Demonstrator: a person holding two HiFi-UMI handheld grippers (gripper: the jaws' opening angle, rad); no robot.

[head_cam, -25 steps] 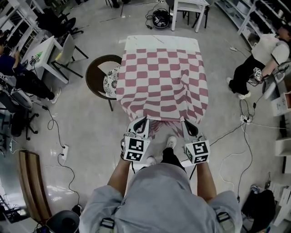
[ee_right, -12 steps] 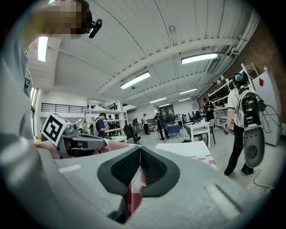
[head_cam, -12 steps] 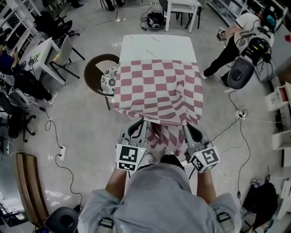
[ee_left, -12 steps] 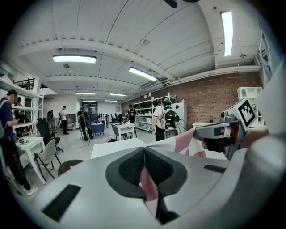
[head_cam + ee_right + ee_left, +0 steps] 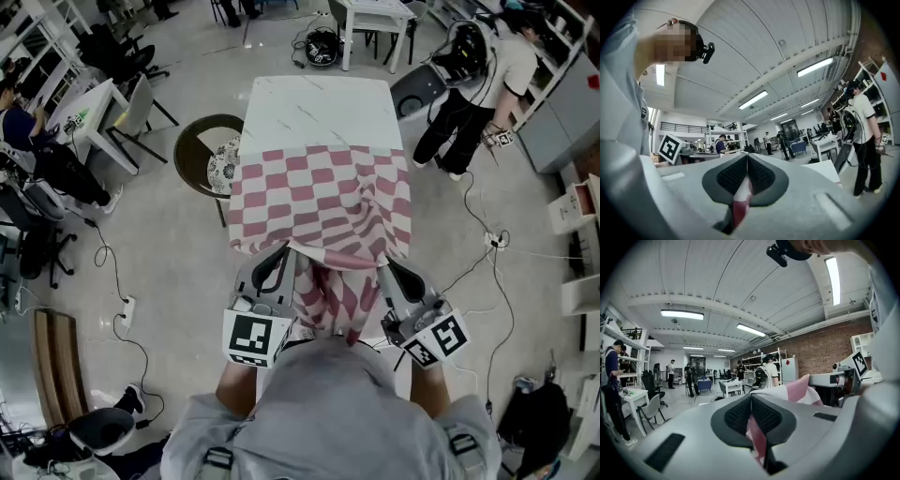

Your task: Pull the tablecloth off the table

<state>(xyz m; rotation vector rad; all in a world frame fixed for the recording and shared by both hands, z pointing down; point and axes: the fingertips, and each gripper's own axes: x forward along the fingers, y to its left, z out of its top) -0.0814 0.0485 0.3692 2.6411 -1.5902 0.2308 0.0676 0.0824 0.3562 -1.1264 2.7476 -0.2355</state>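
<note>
Tablecloth has slid nearer since 1 s ago; more bare table shows at far end. Left gripper & right gripper both pinch its near edge. It stretches lengthwise straight ahead of both, so pull goes back.

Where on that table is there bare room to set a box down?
The far strip of the table is bare marble, bordered by the tablecloth on the near side. The near end is crowded: bunched cloth clamped by the left gripper and right gripper. A chair crowds the table's left side.
</note>
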